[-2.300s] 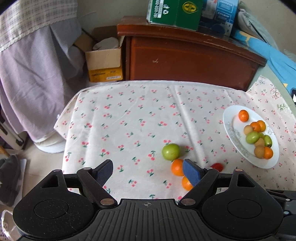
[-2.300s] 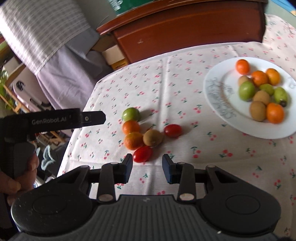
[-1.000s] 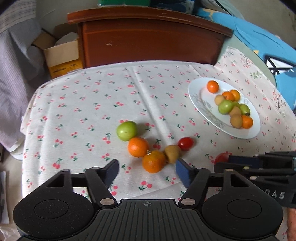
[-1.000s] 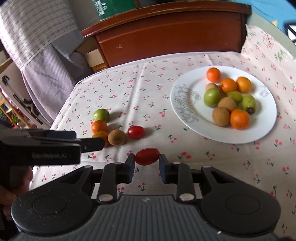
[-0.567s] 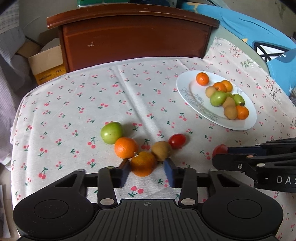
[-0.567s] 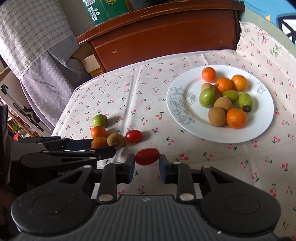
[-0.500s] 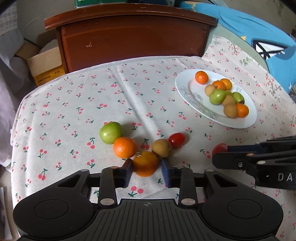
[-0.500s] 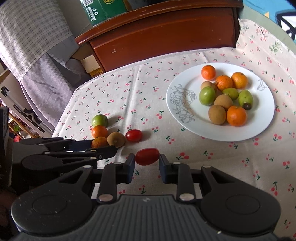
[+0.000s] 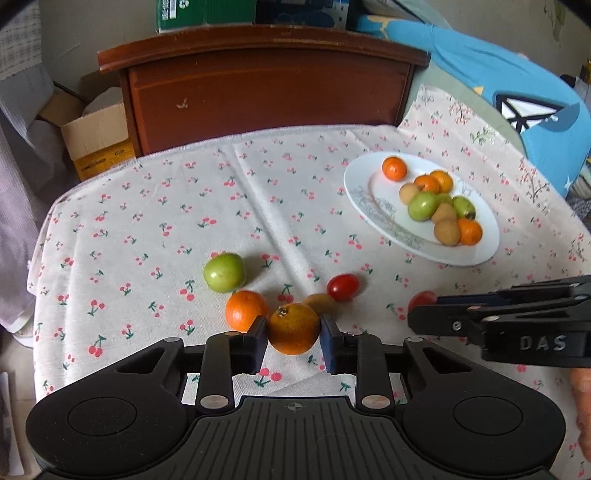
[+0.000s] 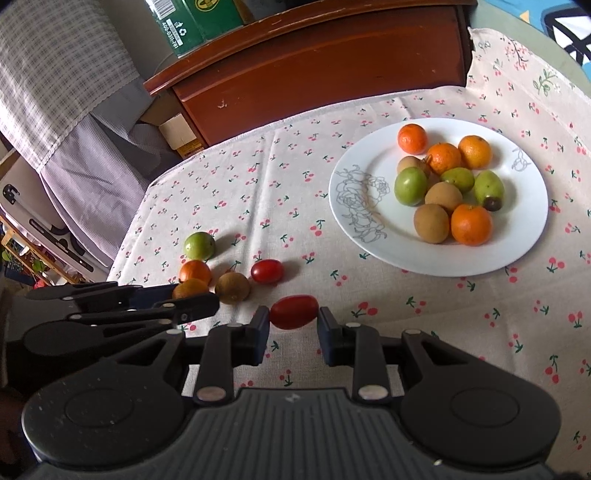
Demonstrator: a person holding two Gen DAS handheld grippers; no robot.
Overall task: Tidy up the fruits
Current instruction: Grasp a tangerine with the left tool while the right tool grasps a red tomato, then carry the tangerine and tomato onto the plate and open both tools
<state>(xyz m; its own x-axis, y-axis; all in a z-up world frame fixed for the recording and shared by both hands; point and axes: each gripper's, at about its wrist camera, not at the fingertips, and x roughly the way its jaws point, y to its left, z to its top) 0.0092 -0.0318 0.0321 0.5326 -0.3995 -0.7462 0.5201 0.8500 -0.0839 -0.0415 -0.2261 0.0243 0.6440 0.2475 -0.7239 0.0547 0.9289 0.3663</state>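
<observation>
While left tongs (image 9: 293, 334) clamp orange (image 9: 293, 328) | right tongs (image 10: 293, 325) clamp tomato (image 10: 294, 312)

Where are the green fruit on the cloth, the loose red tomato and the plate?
green fruit (image 9: 224, 272): left wrist view, its middle.
loose red tomato (image 9: 343, 287): left wrist view, its middle.
plate (image 10: 436, 254): right wrist view, bare near rim.

A cherry-print cloth (image 9: 155, 221) covers the tabletop. Beyond its far edge stands a dark wooden cabinet (image 9: 266, 88) with a green box (image 9: 205, 14) on top. A cardboard box (image 9: 98, 142) sits on the floor past the far left corner, and blue fabric (image 9: 517, 92) lies past the right edge.
</observation>
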